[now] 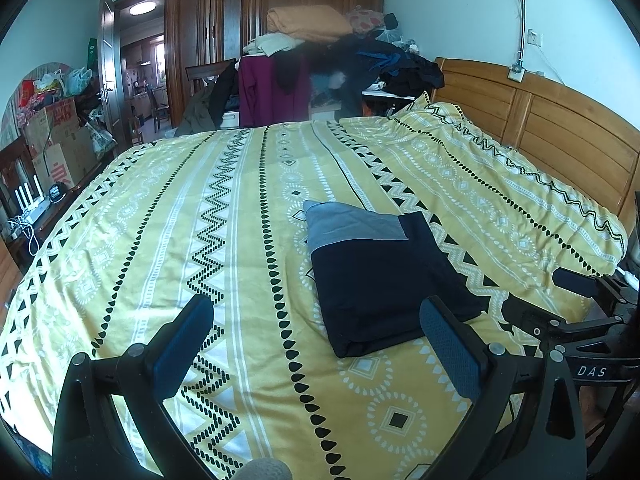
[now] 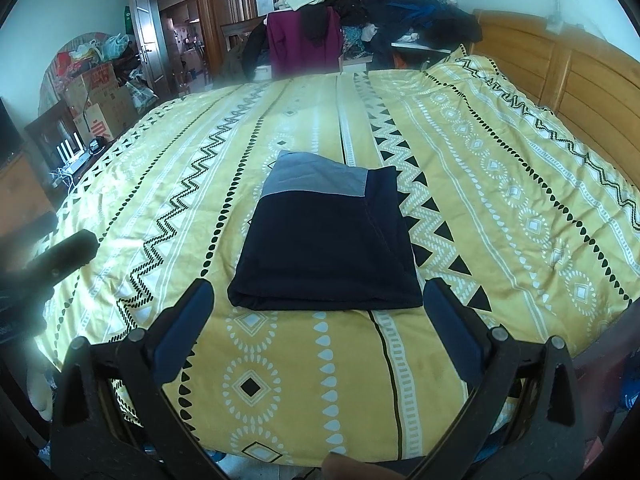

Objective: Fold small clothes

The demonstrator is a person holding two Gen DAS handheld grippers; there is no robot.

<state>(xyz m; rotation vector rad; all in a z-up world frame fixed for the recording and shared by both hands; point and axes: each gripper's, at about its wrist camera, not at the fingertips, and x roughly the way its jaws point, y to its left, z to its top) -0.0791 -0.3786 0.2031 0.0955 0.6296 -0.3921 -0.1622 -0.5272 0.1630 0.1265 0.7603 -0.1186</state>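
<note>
The left claw hovers low over the near part of the bed, its blue-padded fingers spread wide with nothing between them. The right claw is likewise released, its pads apart just short of the near edge of the folded garment, not touching it. The garment is a flat, roughly square bundle of smooth dark navy cloth with a grey-blue panel along its far edge, lying on the bed right of the left claw. Under it spreads a yellow bedspread, soft and slightly wrinkled, printed with black and white zigzags and diamonds. Far right stands a wooden headboard; beyond the bed rises a heap of clothes.
</note>
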